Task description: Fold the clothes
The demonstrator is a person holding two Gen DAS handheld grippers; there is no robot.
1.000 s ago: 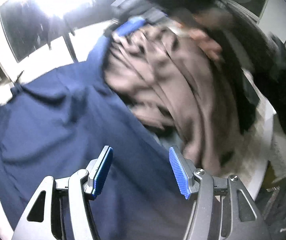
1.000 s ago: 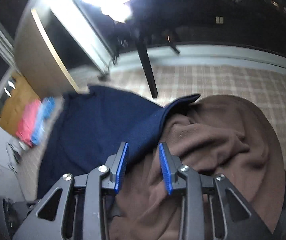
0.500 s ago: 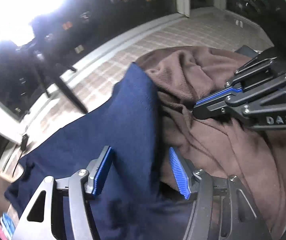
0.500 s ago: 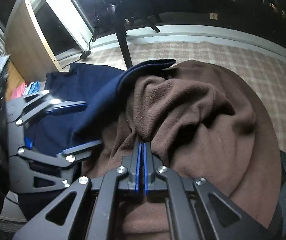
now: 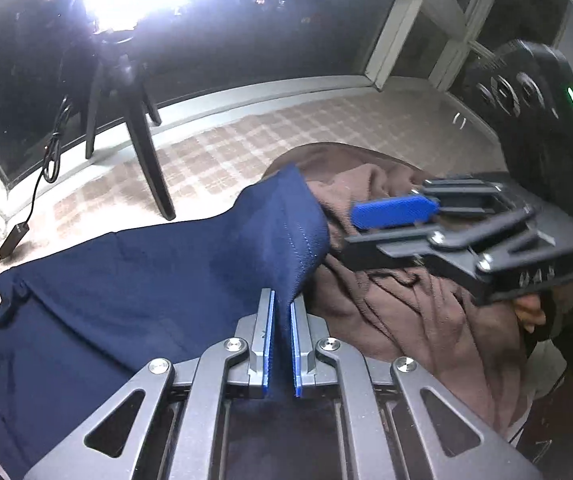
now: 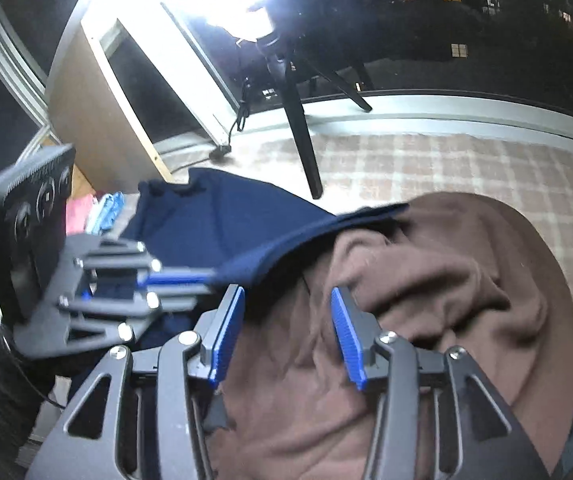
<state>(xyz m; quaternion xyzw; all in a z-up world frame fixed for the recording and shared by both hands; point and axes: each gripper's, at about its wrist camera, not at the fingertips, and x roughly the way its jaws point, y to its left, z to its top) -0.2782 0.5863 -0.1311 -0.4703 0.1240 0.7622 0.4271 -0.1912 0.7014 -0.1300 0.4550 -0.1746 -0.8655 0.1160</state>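
Navy garment (image 5: 134,292) pinched in the left hand-held gripper (image 5: 280,344); right hand-held gripper (image 6: 286,332) gapes over brown fleece (image 6: 446,280).

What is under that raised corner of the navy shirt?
Crumpled brown fleece lies beneath the navy shirt corner, which the left gripper pinches. What the fleece covers is hidden.

Both wrist cameras sit close above the clothes, looking forward along their fingers toward the dark window (image 5: 246,32); both share the navy garment (image 5: 134,280), brown fleece (image 6: 426,280) and tripod (image 6: 298,120).
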